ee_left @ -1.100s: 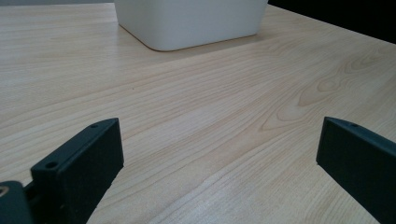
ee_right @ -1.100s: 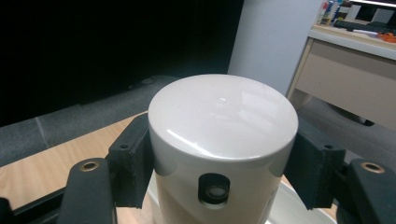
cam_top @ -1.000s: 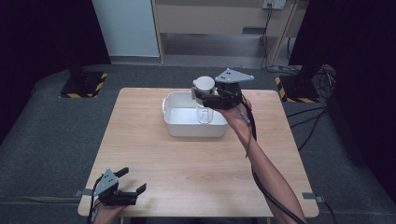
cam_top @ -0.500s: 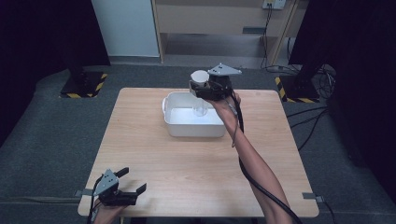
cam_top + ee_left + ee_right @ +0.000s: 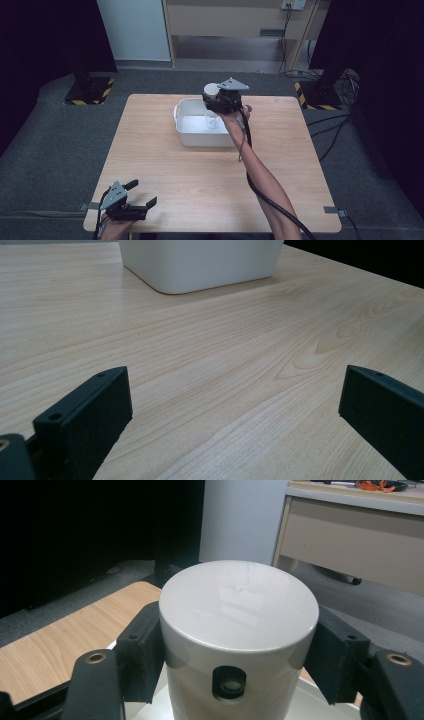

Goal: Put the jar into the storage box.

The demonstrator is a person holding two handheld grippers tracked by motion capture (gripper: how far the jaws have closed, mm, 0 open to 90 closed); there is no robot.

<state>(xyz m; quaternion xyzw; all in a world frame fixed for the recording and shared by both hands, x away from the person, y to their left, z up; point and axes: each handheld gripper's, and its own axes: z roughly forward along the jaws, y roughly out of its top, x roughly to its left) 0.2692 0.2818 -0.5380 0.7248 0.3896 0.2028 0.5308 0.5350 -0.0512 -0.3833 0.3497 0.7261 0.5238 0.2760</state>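
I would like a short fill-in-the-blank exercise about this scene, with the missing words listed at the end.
1. The right gripper is shut on a white ____.
2. The right gripper holds it above the white ____ on the table.
3. The left gripper has its jaws ____.

Missing words: cup; tub; open

The wooden counter [image 5: 165, 165] stands on grey carpet [image 5: 45, 165]. Beyond it a pale wooden cabinet [image 5: 235, 17] stands by a white panel [image 5: 132, 30], with cables [image 5: 340, 85] trailing and two yellow-and-black striped bases [image 5: 90, 92] on the floor.
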